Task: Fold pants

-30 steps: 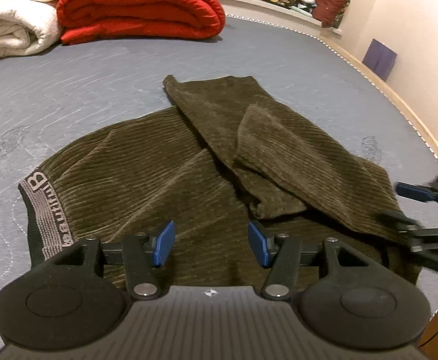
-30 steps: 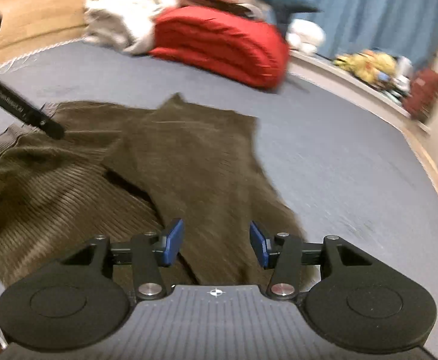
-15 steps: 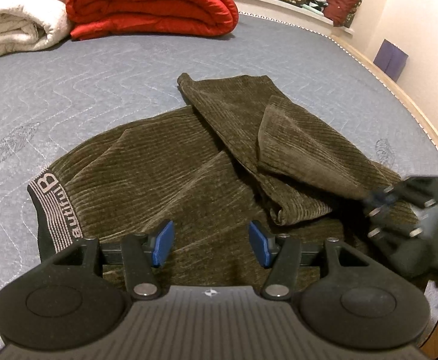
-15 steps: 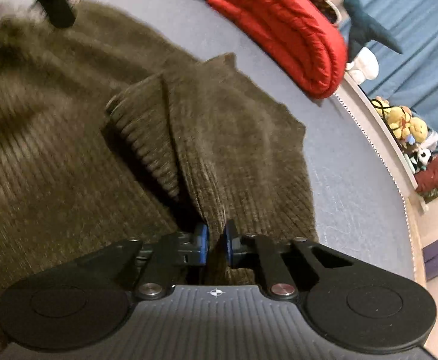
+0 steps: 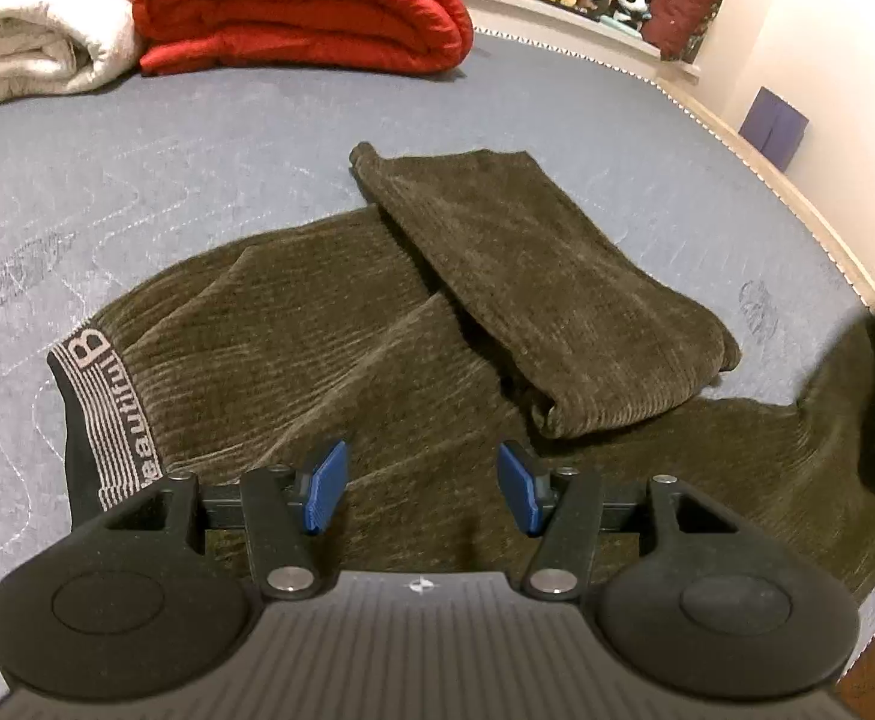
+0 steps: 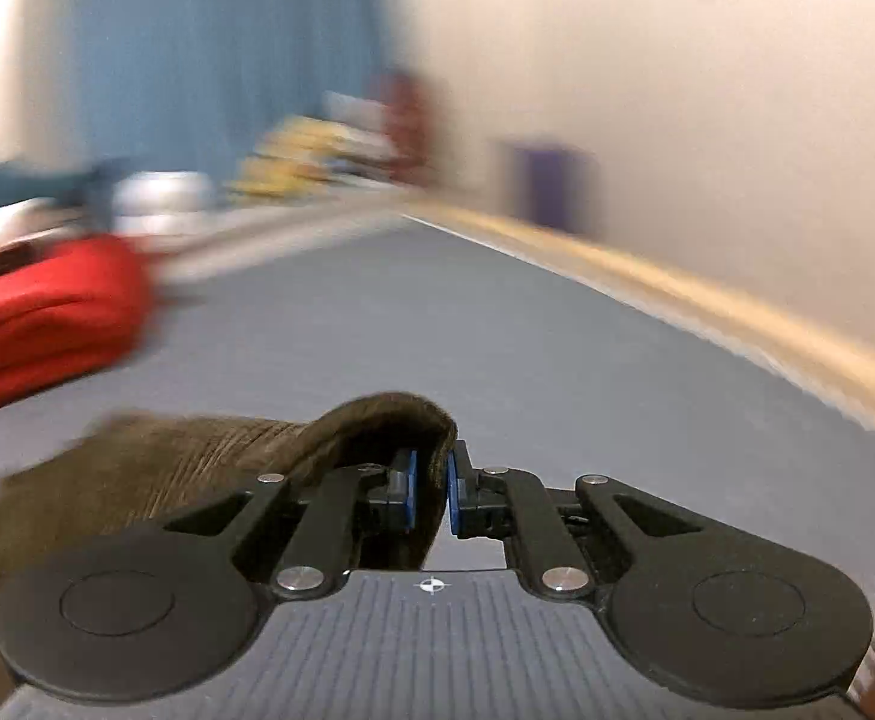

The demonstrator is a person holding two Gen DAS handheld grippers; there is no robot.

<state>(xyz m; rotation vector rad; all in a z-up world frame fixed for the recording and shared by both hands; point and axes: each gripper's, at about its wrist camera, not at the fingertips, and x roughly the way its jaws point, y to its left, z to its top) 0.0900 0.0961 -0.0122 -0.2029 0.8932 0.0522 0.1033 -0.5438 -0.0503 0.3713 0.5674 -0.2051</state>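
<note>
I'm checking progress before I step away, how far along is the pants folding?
Early. Nothing is folded neatly yet: the pants lie rumpled on the mattress, one leg doubled back over them. In hand: the right gripper is shut on the other leg, pulling it out. The left gripper hovers open. Flattening and every fold remain.

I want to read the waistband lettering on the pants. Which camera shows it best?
The left wrist view: the waistband lies flat and sharp at the left. The right wrist view is blurred and shows only a pants fold pinched in the right gripper.
</note>
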